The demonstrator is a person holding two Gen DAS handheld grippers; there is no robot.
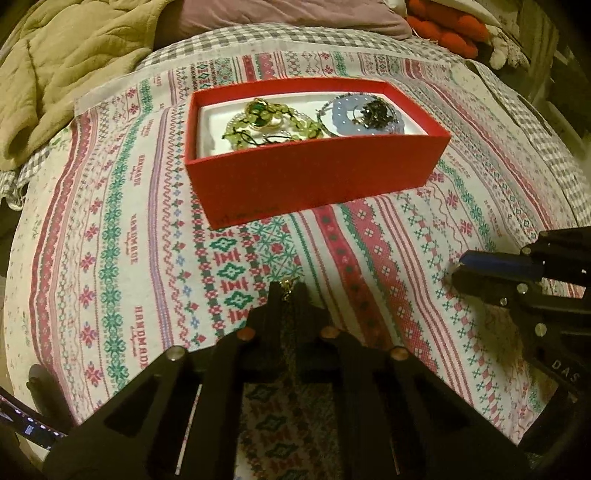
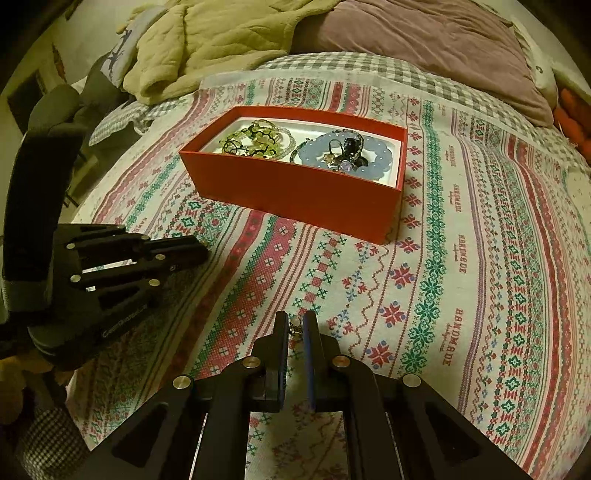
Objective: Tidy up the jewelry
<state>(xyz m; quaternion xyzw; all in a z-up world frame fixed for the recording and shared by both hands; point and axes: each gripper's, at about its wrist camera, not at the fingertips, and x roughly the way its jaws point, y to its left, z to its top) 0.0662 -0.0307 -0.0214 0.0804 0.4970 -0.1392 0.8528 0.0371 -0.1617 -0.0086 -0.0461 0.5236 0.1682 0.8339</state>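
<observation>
A red box [image 1: 306, 177] sits on the patterned cloth and holds green bead bracelets [image 1: 273, 122], a pale blue bead bracelet [image 1: 343, 110] and dark rings [image 1: 373, 110]. In front of the box, my left gripper [image 1: 287, 287] is shut on a small gold clasp [image 1: 286, 292], with a thin chain trailing back between the fingers. In the right wrist view, my right gripper [image 2: 295, 322] is shut on a small gold piece with a pale bead [image 2: 295, 328]. The box [image 2: 295, 192] lies beyond it. Whether both pieces belong to one chain, I cannot tell. Each gripper shows in the other's view: right [image 1: 456, 267], left [image 2: 205, 249].
The embroidered cloth [image 2: 424, 277] covers a checked sheet [image 1: 258, 37] on a bed. An olive quilt [image 1: 66, 62] lies bunched at the back left, a mauve pillow [image 2: 424, 40] behind the box, and orange-red plush [image 1: 447, 26] at the far right.
</observation>
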